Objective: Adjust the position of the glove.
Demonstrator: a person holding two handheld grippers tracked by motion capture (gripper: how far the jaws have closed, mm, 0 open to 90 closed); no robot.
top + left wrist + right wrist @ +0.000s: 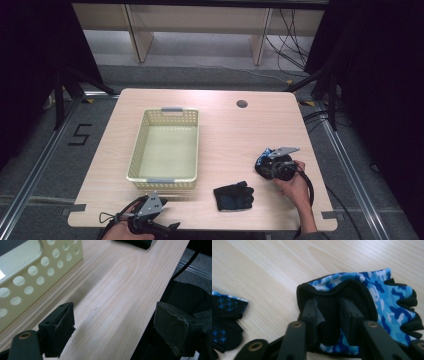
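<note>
High view has the pale wood-grain counter with rounded corners and a small round hole near its far edge. On its left half stands a cream rectangular plastic basket with perforated walls and grey handles, nothing inside it, its near end close to the counter's near edge. A black fingerless glove with blue dots lies flat by the near edge, right of the basket and apart from it. Near the right edge lies a blue camouflage fingerless glove with black trim. The right claw, held in the person's right hand, is at this glove; in the right gripper view its two black jaws sit close together around the glove's raised black cuff, clenched on the fabric, while the glove's fingers rest on the wood. The left claw hovers at the near left corner, and in the left gripper view its jaws stand wide apart, released, over bare wood just beside the basket wall.
</note>
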